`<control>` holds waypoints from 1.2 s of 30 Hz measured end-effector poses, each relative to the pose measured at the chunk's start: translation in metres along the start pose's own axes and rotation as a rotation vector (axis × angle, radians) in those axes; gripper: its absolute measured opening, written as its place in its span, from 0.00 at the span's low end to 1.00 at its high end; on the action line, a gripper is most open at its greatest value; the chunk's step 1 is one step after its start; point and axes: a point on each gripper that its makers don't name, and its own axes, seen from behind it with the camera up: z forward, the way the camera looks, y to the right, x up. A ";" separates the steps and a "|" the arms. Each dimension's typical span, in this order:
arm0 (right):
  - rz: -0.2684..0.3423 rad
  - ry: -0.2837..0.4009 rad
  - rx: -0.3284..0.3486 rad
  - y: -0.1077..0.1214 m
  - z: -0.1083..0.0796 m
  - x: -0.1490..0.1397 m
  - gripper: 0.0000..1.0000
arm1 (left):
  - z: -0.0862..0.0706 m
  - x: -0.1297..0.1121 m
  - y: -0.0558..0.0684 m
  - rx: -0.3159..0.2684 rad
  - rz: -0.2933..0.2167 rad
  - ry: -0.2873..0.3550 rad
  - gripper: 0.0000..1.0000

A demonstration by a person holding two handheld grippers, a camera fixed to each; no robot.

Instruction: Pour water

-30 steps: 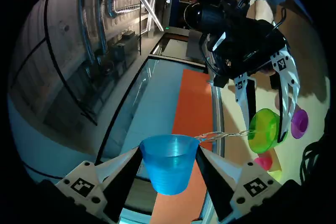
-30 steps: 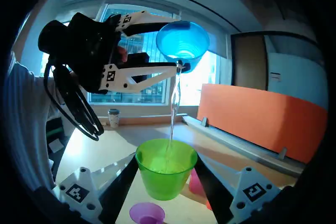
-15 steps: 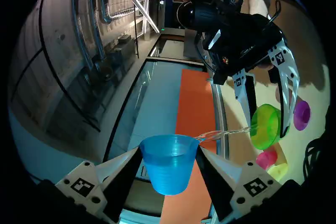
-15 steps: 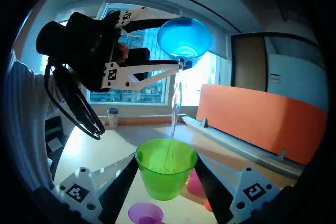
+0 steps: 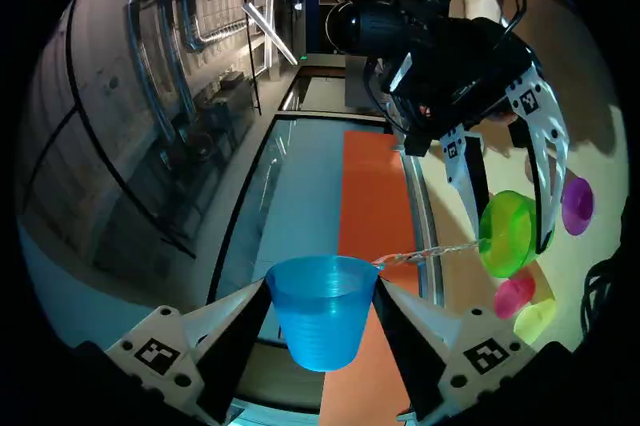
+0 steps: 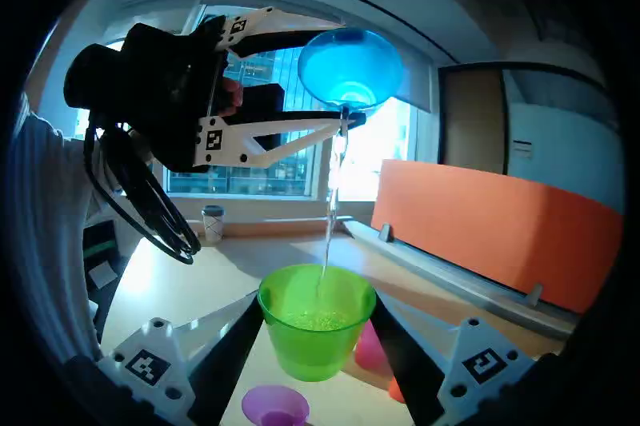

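Left gripper view: the left gripper [image 5: 322, 298] pinches a blue cup [image 5: 322, 318] between its two white plastic fingers, whose inner faces are black; square black-and-white markers sit on the finger bases.
Blue cup: translucent plastic, tapered and round-rimmed with faint rings inside; in the right gripper view it is tipped over above the green cup [image 6: 316, 334], mouth turned downward.
Water stream [image 6: 330, 210]: a thin, clear, twisting thread that leaves the blue cup's lower rim and falls inside the green cup.
Right gripper [image 6: 317, 306]: clamped on the green cup, one finger pressing each side.
Green cup: translucent lime plastic, tapered and upright, held over the table [image 6: 200, 274], with a shallow, bubbly layer of water at its bottom.
Other cups: a purple cup [image 6: 274, 406] stands just below the green one, a pink cup [image 6: 368, 346] beside it, and a yellow cup [image 5: 534, 318] next to the pink one.
Table: pale, smooth wood.
Orange partition [image 6: 504, 226]: a flat, matte panel standing along the table's edge.
Window [image 6: 264, 166]: gridded glass, bright, with a patterned paper cup [image 6: 213, 223] on its sill.
Person: a hand [image 6: 232, 94] grips the left gripper's black body; a striped sleeve [image 6: 40, 250] and looped black cables [image 6: 152, 210] hang beside it.
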 end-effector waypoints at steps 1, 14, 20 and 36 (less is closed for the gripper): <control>0.000 0.000 0.000 0.000 0.000 0.000 0.91 | 0.000 0.000 0.000 0.000 0.005 0.001 0.87; -0.002 0.004 -0.005 -0.001 0.000 0.003 0.91 | -0.001 0.006 -0.004 0.005 0.096 0.007 0.87; -0.003 0.006 -0.010 0.000 -0.001 0.004 0.91 | -0.002 0.010 -0.006 0.008 0.126 0.010 0.87; 0.000 0.013 -0.013 0.001 0.000 0.004 0.91 | -0.001 0.014 -0.003 0.005 0.143 0.014 0.87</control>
